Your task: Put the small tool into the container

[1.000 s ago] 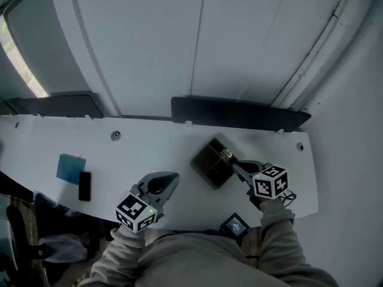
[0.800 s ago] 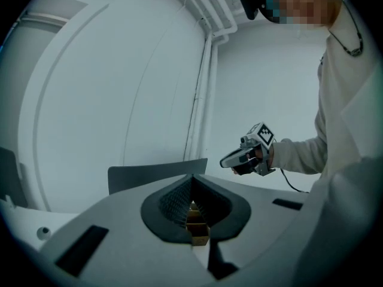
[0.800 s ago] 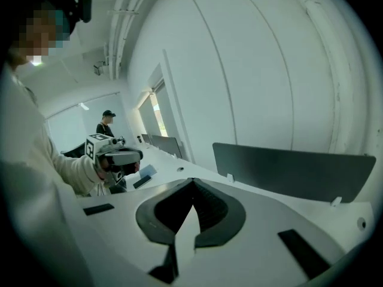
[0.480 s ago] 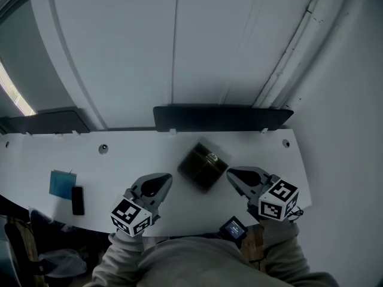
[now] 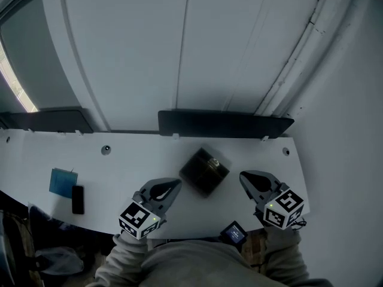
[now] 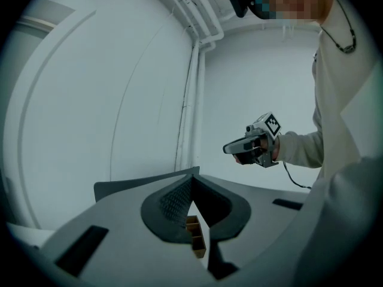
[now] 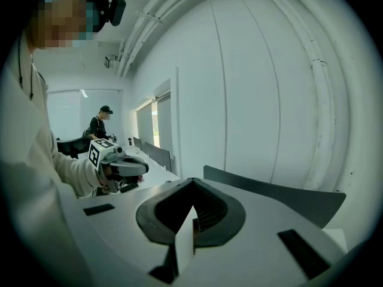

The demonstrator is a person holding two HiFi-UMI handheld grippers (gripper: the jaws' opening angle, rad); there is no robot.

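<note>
White desk (image 5: 54,151): right gripper (image 5: 246,178) has drawn back from the dark box (image 5: 202,173) at mid-frame to the lower right, jaws shut and empty, left gripper (image 5: 172,185) also shut; small tool (image 5: 214,162) probably lies in the box, though the glint is too small to confirm.

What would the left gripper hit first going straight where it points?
Likely the dark divider panel at the desk's back edge. The left gripper looks aimed over the compartmented container, seen below its jaws. Depth is unclear: it could clear the panel and reach the wall.
</note>
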